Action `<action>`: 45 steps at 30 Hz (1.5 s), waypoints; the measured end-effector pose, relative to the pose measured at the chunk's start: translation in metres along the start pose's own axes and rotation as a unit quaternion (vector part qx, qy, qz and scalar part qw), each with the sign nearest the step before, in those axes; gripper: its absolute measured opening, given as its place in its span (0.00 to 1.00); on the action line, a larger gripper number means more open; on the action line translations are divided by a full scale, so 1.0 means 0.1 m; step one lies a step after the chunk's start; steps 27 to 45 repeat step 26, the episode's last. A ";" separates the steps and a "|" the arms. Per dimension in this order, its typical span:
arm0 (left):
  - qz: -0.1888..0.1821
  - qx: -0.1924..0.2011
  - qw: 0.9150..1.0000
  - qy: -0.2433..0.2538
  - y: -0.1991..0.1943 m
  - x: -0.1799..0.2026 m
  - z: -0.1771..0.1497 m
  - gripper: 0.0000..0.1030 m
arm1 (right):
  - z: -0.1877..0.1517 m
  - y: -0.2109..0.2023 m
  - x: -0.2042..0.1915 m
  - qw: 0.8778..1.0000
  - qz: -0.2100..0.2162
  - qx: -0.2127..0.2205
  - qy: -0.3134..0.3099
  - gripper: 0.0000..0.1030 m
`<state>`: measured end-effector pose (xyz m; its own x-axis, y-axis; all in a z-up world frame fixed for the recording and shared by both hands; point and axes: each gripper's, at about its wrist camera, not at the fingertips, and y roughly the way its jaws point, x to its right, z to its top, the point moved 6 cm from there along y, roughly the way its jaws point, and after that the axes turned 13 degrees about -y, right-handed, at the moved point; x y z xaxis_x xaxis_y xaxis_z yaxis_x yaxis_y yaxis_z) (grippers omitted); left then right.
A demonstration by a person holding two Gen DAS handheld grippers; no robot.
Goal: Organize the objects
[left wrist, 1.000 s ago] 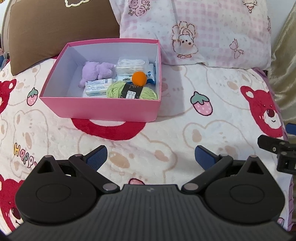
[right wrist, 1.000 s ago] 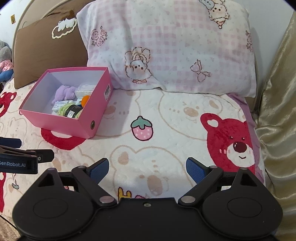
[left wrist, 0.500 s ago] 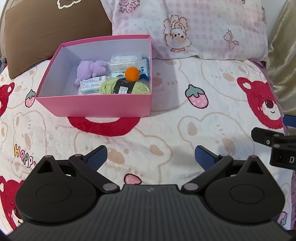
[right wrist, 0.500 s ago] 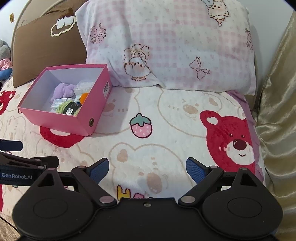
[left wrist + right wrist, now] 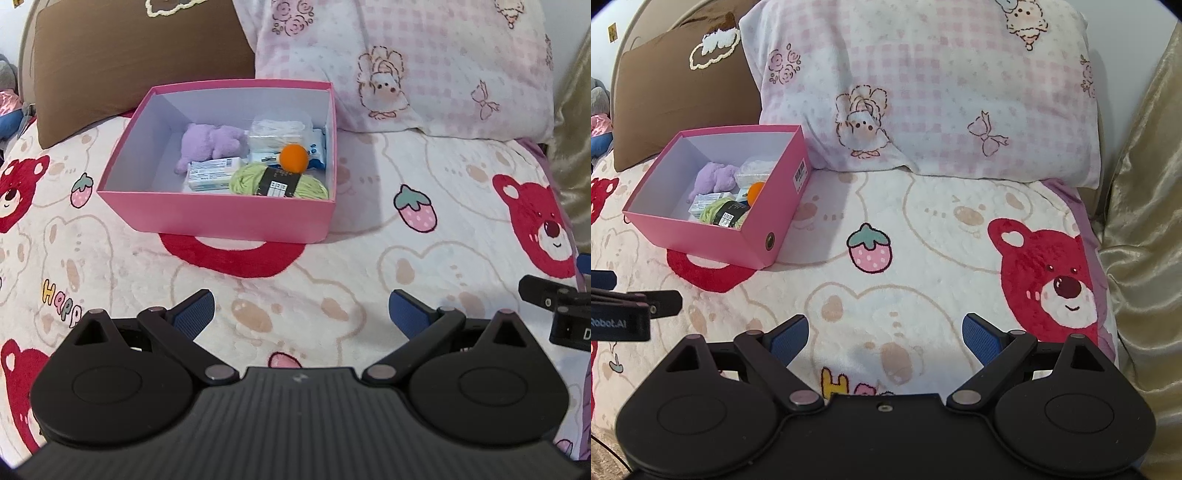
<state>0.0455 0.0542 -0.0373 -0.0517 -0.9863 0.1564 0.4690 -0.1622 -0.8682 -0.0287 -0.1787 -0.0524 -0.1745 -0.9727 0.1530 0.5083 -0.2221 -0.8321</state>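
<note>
A pink box (image 5: 229, 218) (image 5: 701, 232) sits on the bear-print blanket (image 5: 332, 280). Inside it lie a purple plush toy (image 5: 214, 142), an orange ball (image 5: 293, 157), a green yarn skein (image 5: 277, 182) with a black label, a small white carton (image 5: 212, 177) and wrapped white packets (image 5: 277, 133). My left gripper (image 5: 301, 314) hovers open over the blanket in front of the box, nothing between its blue pads. My right gripper (image 5: 884, 339) is open too, empty, over the blanket to the right of the box. Each gripper's tip shows at the edge of the other's view.
A pink checked pillow (image 5: 923, 92) and a brown cushion (image 5: 129, 59) lie behind the box. Gold fabric (image 5: 1145, 221) rises along the right side. The blanket (image 5: 923, 221) spreads right of the box with a strawberry and a red bear printed on it.
The left wrist view has drawn back a little, so the box sits smaller and further off than a second ago. The right gripper's view is nearly the same.
</note>
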 end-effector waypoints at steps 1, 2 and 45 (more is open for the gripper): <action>0.000 0.000 1.000 0.000 0.00 -0.01 0.01 0.99 | 0.00 0.00 0.00 1.000 0.000 0.000 0.000 0.90; 0.000 -0.001 1.000 -0.001 0.00 -0.02 0.01 0.99 | 0.00 0.01 0.00 1.000 0.000 0.000 -0.001 0.90; 0.001 -0.012 1.000 0.003 0.03 0.01 -0.04 1.00 | -0.04 0.04 0.00 1.000 0.001 -0.003 -0.010 0.90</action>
